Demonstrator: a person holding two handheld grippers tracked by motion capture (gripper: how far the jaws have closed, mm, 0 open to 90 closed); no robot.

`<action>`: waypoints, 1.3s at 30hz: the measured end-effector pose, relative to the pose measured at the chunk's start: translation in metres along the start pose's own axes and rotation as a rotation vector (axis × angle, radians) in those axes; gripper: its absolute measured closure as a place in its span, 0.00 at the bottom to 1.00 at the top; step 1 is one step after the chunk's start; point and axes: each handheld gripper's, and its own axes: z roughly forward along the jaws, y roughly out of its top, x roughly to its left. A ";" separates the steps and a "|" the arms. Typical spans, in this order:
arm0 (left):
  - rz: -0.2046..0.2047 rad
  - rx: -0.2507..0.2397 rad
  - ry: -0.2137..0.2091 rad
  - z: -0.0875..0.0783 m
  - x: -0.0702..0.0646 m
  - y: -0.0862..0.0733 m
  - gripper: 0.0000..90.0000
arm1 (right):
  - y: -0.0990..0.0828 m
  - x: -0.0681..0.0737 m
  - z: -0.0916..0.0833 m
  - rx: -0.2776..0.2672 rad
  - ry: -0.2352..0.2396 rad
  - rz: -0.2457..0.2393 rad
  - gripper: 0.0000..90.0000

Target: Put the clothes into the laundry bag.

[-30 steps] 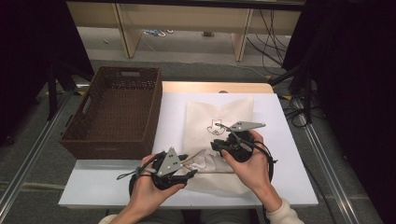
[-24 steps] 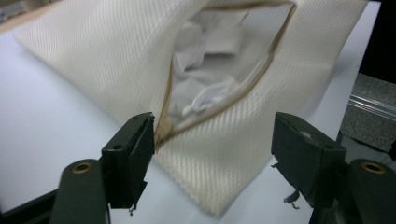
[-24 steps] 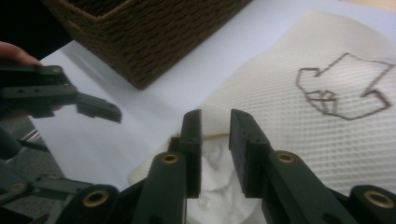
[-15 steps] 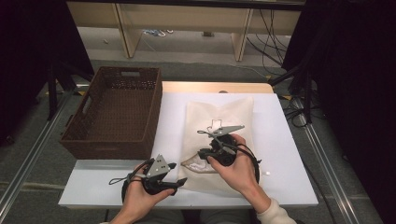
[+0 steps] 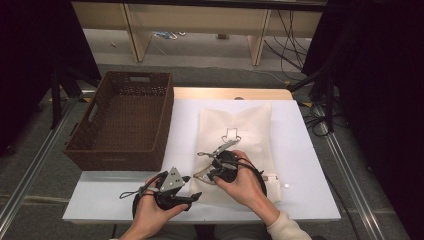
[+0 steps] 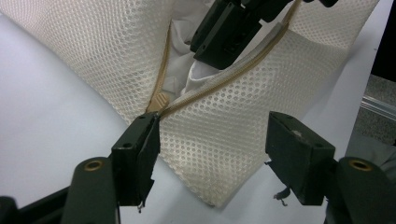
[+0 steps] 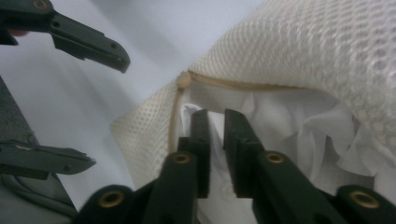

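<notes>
**Two hand-held grippers at the open corner of a mesh laundry bag**

A cream mesh bag (image 5: 240, 145) lies flat on a white table (image 5: 310, 165), just right of a brown woven basket (image 5: 122, 120) that stands at the table's left edge. The bag's near left corner is unzipped, and white cloth (image 7: 289, 126) shows inside the opening.

The right gripper (image 5: 207, 172), held in the person's right hand (image 5: 245, 182), rests on the bag's near left part. In the right gripper view its jaws reach into the opening beside the tan zipper (image 7: 176, 116). They have just been closing and now stand nearly together, with a fold of the white cloth in the narrow gap between them.

The left gripper (image 5: 192, 196), in the left hand (image 5: 150, 212), sits on the table at the near edge, pointing right at the bag's corner. Its jaws stand wide apart, one on each side of that corner. The left fingertip (image 6: 140, 154) lies just beside the zipper's end; I cannot tell whether it touches. It grips nothing.
</notes>
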 end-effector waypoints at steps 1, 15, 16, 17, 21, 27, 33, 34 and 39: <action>-0.003 -0.001 0.000 0.000 0.000 0.000 0.40 | 0.000 0.001 0.000 0.012 0.001 0.017 0.98; 0.028 0.003 0.021 -0.001 0.003 0.001 0.39 | -0.003 -0.005 -0.020 0.059 -0.196 0.033 1.00; 0.041 -0.013 0.029 -0.001 0.004 0.001 0.39 | -0.004 -0.007 -0.022 0.069 -0.209 0.015 1.00; 0.038 -0.001 0.024 -0.001 0.004 0.001 0.39 | -0.004 -0.006 -0.023 0.072 -0.234 0.033 1.00; 0.012 -0.016 0.019 0.000 0.002 0.000 0.39 | -0.006 -0.010 -0.022 0.109 -0.266 0.032 1.00; 0.014 -0.003 0.026 -0.002 0.005 0.000 0.38 | -0.007 -0.013 -0.014 0.092 -0.184 -0.012 0.96; 0.009 -0.028 0.025 -0.002 0.006 0.000 0.37 | -0.001 0.003 -0.028 -0.007 -0.187 -0.061 0.89; -0.013 -0.033 0.030 -0.001 0.005 0.000 0.37 | 0.001 0.006 -0.032 -0.032 -0.185 -0.069 0.89; 0.018 -0.014 0.037 -0.003 0.009 0.000 0.37 | 0.007 0.021 -0.051 -0.137 -0.156 -0.074 0.86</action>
